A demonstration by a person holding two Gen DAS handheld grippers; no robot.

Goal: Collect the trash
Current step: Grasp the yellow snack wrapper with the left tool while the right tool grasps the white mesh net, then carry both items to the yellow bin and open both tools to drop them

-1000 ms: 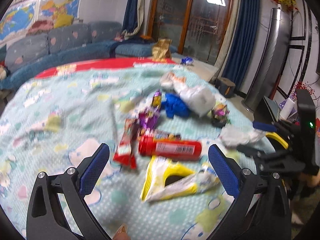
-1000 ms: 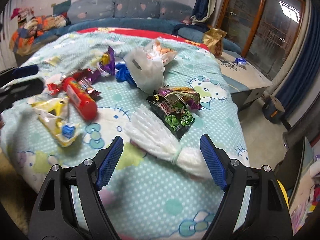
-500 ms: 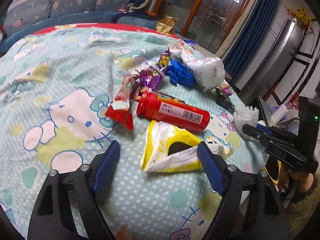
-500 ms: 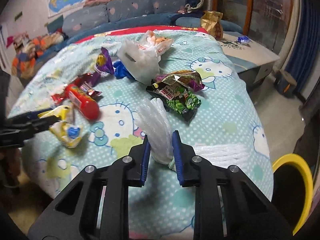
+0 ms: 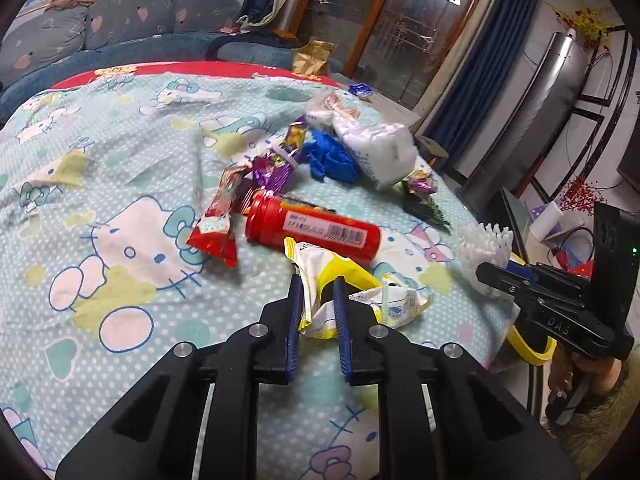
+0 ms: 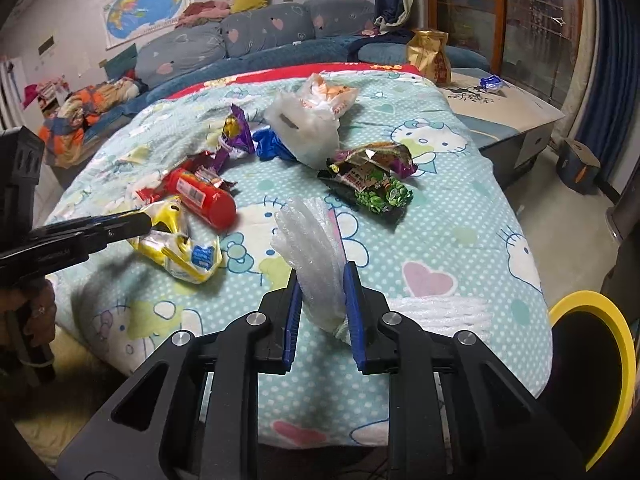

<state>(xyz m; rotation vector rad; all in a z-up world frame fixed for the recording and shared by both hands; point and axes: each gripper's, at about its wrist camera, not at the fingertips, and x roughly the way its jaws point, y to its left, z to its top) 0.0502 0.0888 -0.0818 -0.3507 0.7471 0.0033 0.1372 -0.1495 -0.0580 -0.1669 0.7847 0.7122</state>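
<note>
Two pieces of trash are being taken at once from the bed (image 5: 120, 184), which is covered in a pale turquoise cartoon-cat blanket. At the lower middle of the left wrist view, the left tool (image 5: 317, 300) is closing its blue pads on the near edge of a crumpled yellow-and-white snack wrapper (image 5: 340, 280), whose far end lies just in front of the red cylindrical canister (image 5: 316, 232). Gripping that free edge probably lets the thin foil be lifted without disturbing the canister or the red wrapper (image 5: 216, 224) beside it.

In the right wrist view, the right tool (image 6: 322, 304) is clamped on a white foam net sleeve (image 6: 312, 256) near its tied end, the fanned part sticking up toward the middle of the frame. Holding the bunched neck likely keeps the springy foam from slipping. The yellow-rimmed black bin (image 6: 592, 364) sits at the lower right edge, beside the bed, a short carry away. More wrappers remain at mid-frame.
</note>
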